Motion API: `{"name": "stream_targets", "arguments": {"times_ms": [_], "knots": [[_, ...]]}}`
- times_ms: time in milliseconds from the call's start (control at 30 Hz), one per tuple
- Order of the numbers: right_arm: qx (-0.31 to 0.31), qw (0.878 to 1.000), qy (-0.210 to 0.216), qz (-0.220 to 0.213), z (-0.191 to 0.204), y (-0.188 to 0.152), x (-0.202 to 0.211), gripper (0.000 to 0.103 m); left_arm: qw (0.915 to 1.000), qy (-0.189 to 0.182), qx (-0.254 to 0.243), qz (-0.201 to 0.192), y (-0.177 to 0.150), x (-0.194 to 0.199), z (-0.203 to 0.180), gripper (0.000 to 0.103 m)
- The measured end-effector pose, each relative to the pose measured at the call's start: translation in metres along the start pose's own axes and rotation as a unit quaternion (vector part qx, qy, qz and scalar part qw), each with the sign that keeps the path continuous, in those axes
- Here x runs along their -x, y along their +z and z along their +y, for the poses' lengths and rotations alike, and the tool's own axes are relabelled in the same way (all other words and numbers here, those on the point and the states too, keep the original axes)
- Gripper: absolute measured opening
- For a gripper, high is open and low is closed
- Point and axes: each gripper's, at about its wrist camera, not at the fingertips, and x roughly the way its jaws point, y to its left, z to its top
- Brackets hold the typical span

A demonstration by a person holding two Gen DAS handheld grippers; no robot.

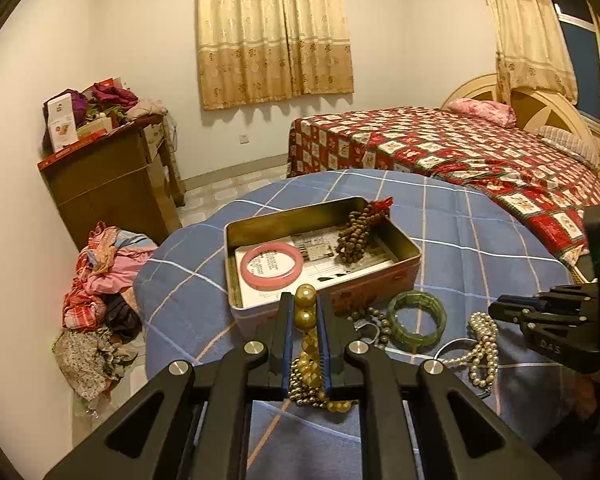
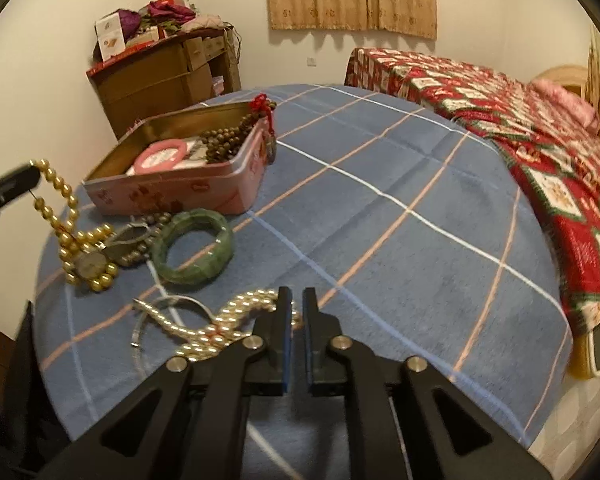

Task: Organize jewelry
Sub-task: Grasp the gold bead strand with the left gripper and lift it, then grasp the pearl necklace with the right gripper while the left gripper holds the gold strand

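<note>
My left gripper (image 1: 305, 300) is shut on a golden bead necklace (image 1: 306, 320) and lifts one end above the table; the strand hangs down to a heap (image 2: 88, 252) by a wristwatch (image 2: 90, 262). It also shows in the right wrist view (image 2: 54, 182). The open pink tin (image 1: 380, 280) holds a pink bangle (image 1: 271, 265) and brown prayer beads (image 1: 354, 236). A green bangle (image 1: 417, 320) and a pearl necklace (image 1: 482, 344) lie on the blue checked cloth. My right gripper (image 2: 297, 300) is nearly closed and empty, just right of the pearl necklace (image 2: 220, 328).
The round table's blue cloth (image 2: 380, 208) fills the middle. A thin silver bangle (image 2: 156, 320) lies by the pearls. A bed with a red quilt (image 1: 480, 160) stands right, a wooden cabinet (image 1: 108, 184) and a clothes pile (image 1: 100, 280) left.
</note>
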Motion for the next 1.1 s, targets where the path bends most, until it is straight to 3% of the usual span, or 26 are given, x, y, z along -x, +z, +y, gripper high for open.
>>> {"name": "stream_targets", "arguments": {"times_ms": [67, 233, 400, 533, 667, 733, 1100], "knots": [[-0.002, 1.000, 0.010, 0.001, 0.005, 0.002, 0.002, 0.029, 1.0000, 0.004, 0.000, 0.003, 0.001, 0.002, 0.000, 0.010], [0.001, 0.999, 0.031, 0.013, 0.024, 0.003, 0.003, 0.029, 0.9999, 0.009, -0.002, 0.004, 0.000, 0.004, 0.000, 0.010], [0.005, 0.999, 0.021, 0.042, 0.030, -0.003, -0.011, 0.032, 0.9999, 0.006, -0.003, 0.014, -0.004, -0.003, -0.001, 0.010], [0.012, 0.999, 0.020, 0.037, 0.030, -0.003, -0.009, 0.016, 0.9999, 0.003, -0.003, 0.012, -0.004, -0.004, -0.001, 0.010], [0.030, 0.999, 0.010, 0.030, 0.037, -0.004, -0.007, 0.015, 0.9999, 0.003, -0.002, 0.012, -0.004, -0.003, 0.000, 0.010], [0.039, 0.999, 0.005, 0.022, 0.039, -0.004, -0.004, 0.009, 0.9999, 0.002, -0.002, 0.011, -0.004, -0.003, 0.000, 0.010], [0.043, 0.999, -0.004, -0.006, 0.037, 0.003, 0.009, 0.009, 0.9999, -0.006, 0.008, -0.003, 0.003, 0.008, 0.005, 0.010]]}}
